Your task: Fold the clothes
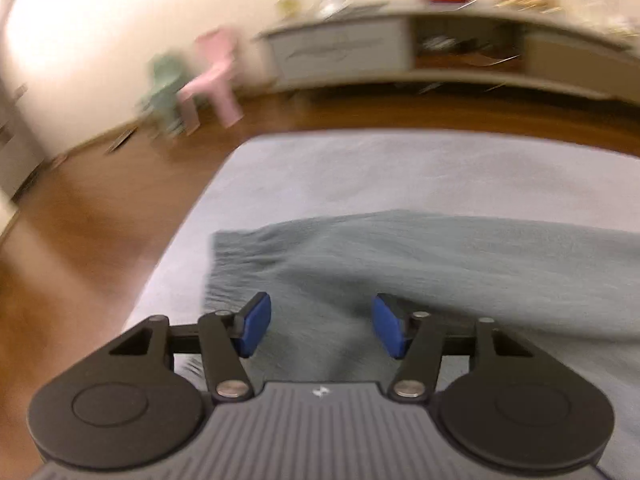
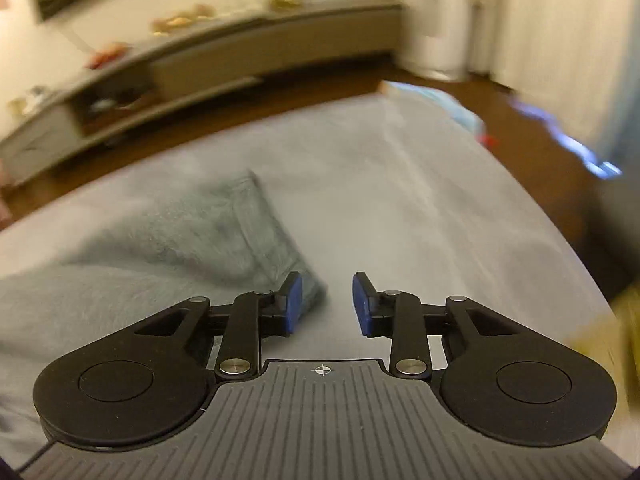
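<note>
A grey-green garment (image 1: 400,260) lies spread on a pale grey bed (image 1: 360,168). My left gripper (image 1: 320,326) is open and empty, just above the garment near its left edge. In the right wrist view the same garment (image 2: 192,232) lies to the left, with its corner next to the left fingertip (image 2: 294,300). My right gripper (image 2: 326,304) is open and empty, over the bare bed sheet (image 2: 420,200) just right of that corner. Both views are blurred by motion.
A brown wooden floor (image 1: 100,220) surrounds the bed. A long low cabinet (image 1: 400,48) with clutter stands along the far wall. A pink stool (image 1: 212,80) and a green stool (image 1: 164,92) stand to its left. A blue item (image 2: 440,104) lies at the bed's far right corner.
</note>
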Action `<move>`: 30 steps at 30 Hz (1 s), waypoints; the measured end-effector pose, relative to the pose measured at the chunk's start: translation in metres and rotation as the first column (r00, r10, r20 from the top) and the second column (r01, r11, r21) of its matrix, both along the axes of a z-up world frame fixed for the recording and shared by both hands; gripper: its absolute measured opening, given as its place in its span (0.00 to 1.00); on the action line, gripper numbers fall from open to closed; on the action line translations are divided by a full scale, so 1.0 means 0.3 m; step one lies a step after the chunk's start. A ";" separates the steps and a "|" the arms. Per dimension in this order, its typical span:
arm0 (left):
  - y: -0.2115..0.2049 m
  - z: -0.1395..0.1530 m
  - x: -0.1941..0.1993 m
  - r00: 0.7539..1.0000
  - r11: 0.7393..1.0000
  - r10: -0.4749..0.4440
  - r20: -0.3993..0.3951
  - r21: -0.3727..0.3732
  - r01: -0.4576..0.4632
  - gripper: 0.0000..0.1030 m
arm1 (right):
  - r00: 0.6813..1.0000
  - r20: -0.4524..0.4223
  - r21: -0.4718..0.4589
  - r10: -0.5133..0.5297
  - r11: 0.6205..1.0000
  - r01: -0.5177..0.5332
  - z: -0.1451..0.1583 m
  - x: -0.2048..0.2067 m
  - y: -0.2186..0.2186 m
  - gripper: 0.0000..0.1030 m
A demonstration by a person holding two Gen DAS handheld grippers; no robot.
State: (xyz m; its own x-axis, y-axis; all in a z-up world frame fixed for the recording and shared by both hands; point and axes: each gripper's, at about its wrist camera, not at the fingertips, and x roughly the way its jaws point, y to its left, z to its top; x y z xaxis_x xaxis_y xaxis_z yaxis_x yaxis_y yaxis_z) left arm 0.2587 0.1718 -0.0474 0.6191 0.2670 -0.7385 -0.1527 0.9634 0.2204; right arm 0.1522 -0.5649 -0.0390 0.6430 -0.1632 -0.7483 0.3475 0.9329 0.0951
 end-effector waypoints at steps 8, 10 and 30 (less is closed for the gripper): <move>-0.429 -0.095 -0.387 0.872 0.878 -0.476 -0.111 -0.007 0.478 0.68 | 0.906 0.041 0.005 0.421 0.907 -0.421 0.051 -0.277 0.487 0.49; -0.425 -0.116 -0.444 0.886 0.892 -0.451 -0.108 -0.027 0.450 0.68 | 0.850 -0.006 -0.015 0.527 0.850 -0.527 0.021 -0.327 0.616 0.48; -0.008 -0.034 -0.655 0.981 0.987 -0.157 -0.114 -0.004 0.158 0.67 | 0.915 0.018 -0.014 0.403 0.915 -0.403 0.003 -0.503 0.543 0.42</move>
